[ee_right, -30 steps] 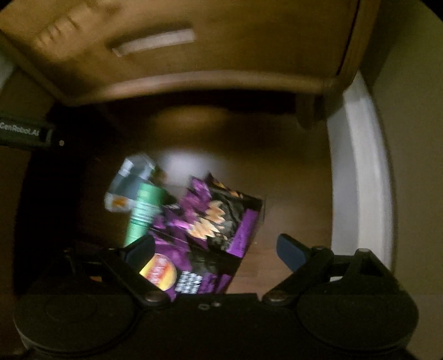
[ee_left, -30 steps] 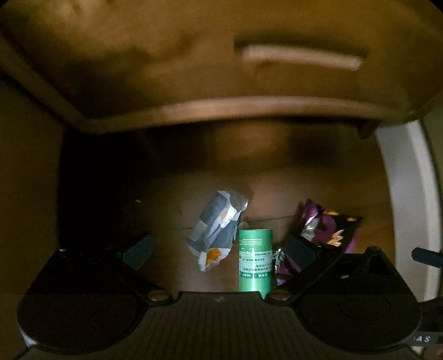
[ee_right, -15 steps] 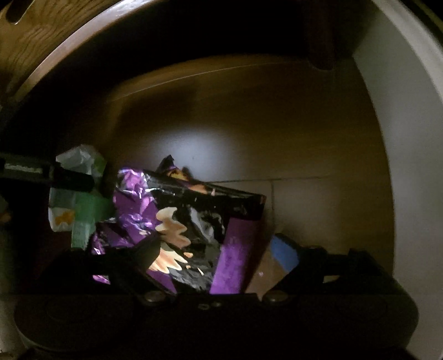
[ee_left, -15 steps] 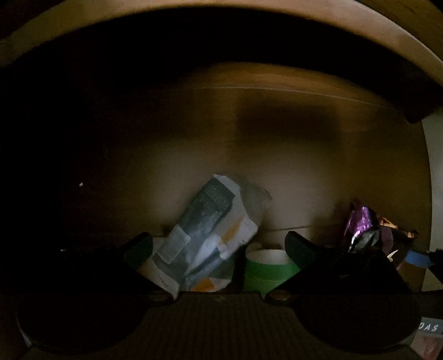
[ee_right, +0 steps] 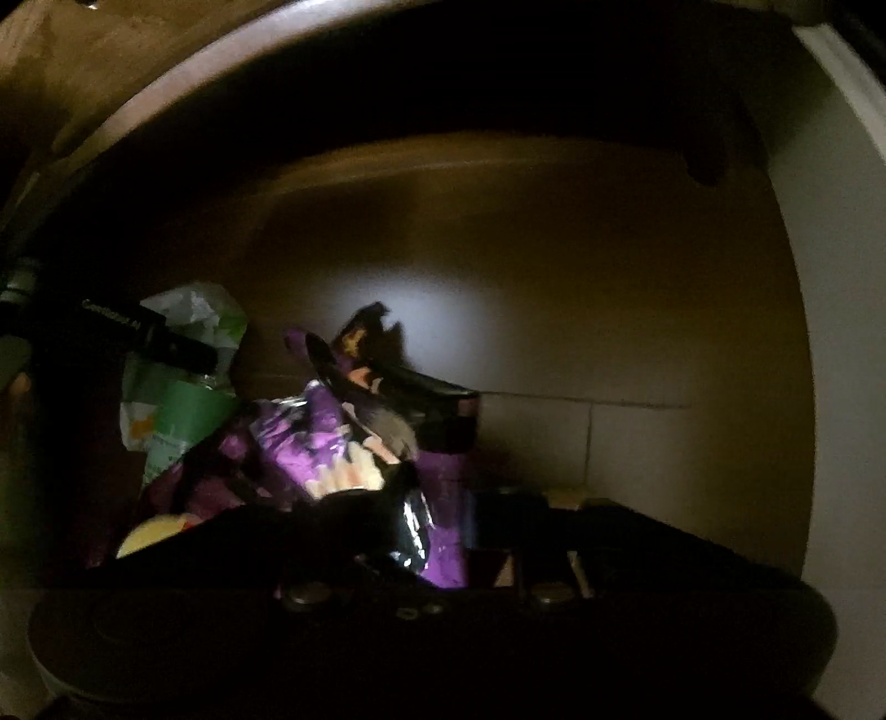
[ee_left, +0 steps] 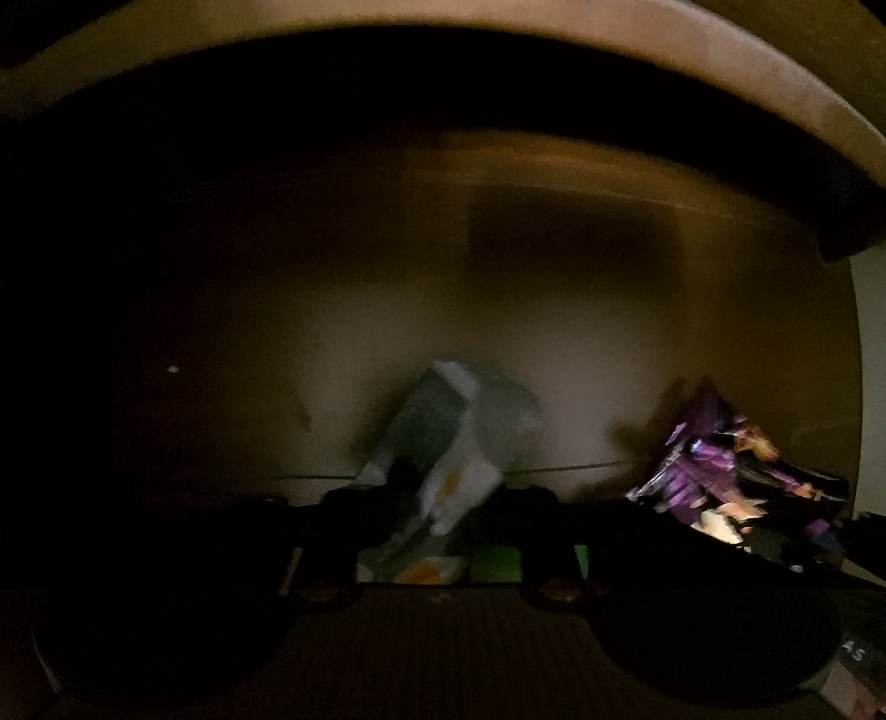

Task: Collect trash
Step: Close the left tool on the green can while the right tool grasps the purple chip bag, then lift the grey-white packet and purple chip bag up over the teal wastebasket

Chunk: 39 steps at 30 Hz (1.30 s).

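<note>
In the dark space under a wooden cabinet, my left gripper (ee_left: 443, 515) is shut on a crumpled white and grey wrapper (ee_left: 443, 443), which sticks up between the fingers. A green tube (ee_left: 495, 562) lies just under the wrapper. My right gripper (ee_right: 432, 520) is shut on a purple and black snack bag (ee_right: 354, 432), crumpled between the fingers. The purple bag also shows in the left wrist view (ee_left: 731, 476) at the right. The wrapper and the green tube (ee_right: 183, 410) show at the left of the right wrist view, behind the left gripper's body (ee_right: 144, 338).
The cabinet's wooden bottom edge (ee_left: 554, 39) hangs low overhead. The brown wood floor (ee_right: 609, 332) runs back under it. A white baseboard and wall (ee_right: 830, 277) stand at the right, with a cabinet leg (ee_right: 709, 160) close by.
Both grippers have closed: the left on the white and grey wrapper, the right on the purple bag, which is now crumpled. Both views have moved a little lower and further under the cabinet.
</note>
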Each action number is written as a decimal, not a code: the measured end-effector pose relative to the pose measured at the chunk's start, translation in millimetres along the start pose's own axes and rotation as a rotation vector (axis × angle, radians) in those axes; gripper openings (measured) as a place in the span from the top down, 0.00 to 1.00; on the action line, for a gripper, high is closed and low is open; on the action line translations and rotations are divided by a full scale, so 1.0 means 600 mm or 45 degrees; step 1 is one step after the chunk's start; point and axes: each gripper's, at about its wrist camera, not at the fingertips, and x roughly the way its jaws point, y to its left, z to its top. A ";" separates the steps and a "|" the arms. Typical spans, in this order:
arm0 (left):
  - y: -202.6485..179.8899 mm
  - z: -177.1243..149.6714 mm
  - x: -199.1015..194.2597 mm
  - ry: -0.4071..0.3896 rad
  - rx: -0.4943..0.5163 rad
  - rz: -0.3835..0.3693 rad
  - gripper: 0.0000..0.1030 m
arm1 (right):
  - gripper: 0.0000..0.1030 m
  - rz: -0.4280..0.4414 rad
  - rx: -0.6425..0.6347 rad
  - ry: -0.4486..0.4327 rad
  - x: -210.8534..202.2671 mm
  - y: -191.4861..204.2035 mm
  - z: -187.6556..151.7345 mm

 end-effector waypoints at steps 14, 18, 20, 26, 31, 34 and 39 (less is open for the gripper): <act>0.021 -0.017 -0.185 -0.067 -0.065 0.065 0.90 | 0.97 -0.065 0.020 -0.172 -0.184 0.042 -0.004; 0.023 -0.026 -0.296 -0.094 -0.091 0.026 0.90 | 0.97 -0.087 0.038 -0.229 -0.285 0.067 0.002; 0.025 -0.033 -0.360 -0.107 -0.091 0.003 0.90 | 0.97 -0.089 0.059 -0.252 -0.339 0.076 0.009; 0.022 -0.024 -0.563 -0.152 -0.099 -0.071 0.90 | 0.97 -0.133 0.077 -0.322 -0.510 0.135 0.043; 0.011 -0.016 -0.723 -0.239 -0.043 -0.091 0.90 | 0.97 -0.150 0.098 -0.409 -0.663 0.180 0.079; 0.009 -0.013 -0.815 -0.291 -0.012 -0.107 0.90 | 0.97 -0.156 0.084 -0.463 -0.754 0.209 0.100; -0.006 -0.017 -0.965 -0.410 0.063 -0.141 0.90 | 0.97 -0.157 0.041 -0.535 -0.891 0.257 0.133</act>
